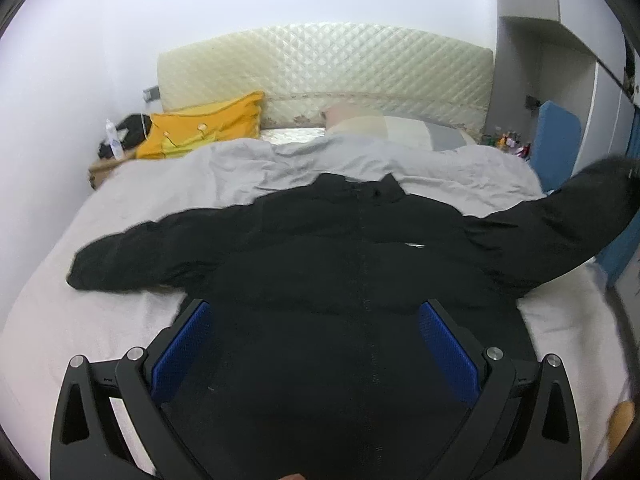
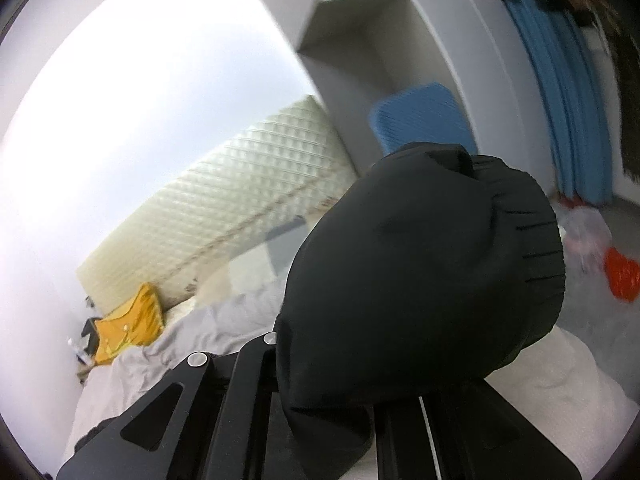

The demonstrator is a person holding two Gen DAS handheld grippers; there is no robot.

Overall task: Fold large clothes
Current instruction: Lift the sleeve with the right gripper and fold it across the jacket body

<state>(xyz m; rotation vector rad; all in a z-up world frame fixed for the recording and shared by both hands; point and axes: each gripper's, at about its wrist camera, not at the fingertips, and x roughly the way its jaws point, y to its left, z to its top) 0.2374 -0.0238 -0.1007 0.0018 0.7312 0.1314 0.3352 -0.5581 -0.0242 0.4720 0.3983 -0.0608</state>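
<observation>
A large black padded jacket (image 1: 340, 240) lies spread on the bed, collar toward the headboard. Its left sleeve (image 1: 132, 256) lies flat on the bed. Its right sleeve (image 1: 580, 216) is lifted off the bed at the right. My left gripper (image 1: 316, 344) is open above the jacket's lower body, blue pads (image 1: 182, 352) wide apart, holding nothing. My right gripper (image 2: 328, 376) is shut on the right sleeve's cuff end (image 2: 420, 272), which bulges up and hides the fingertips.
The bed has a light grey cover (image 1: 240, 168) and a quilted cream headboard (image 1: 328, 68). A yellow pillow (image 1: 208, 128) lies at the back left beside a bedside table with a bottle (image 1: 113, 140). Blue panels (image 1: 556, 144) and a wardrobe stand at the right. Red items (image 2: 620, 276) lie on the floor.
</observation>
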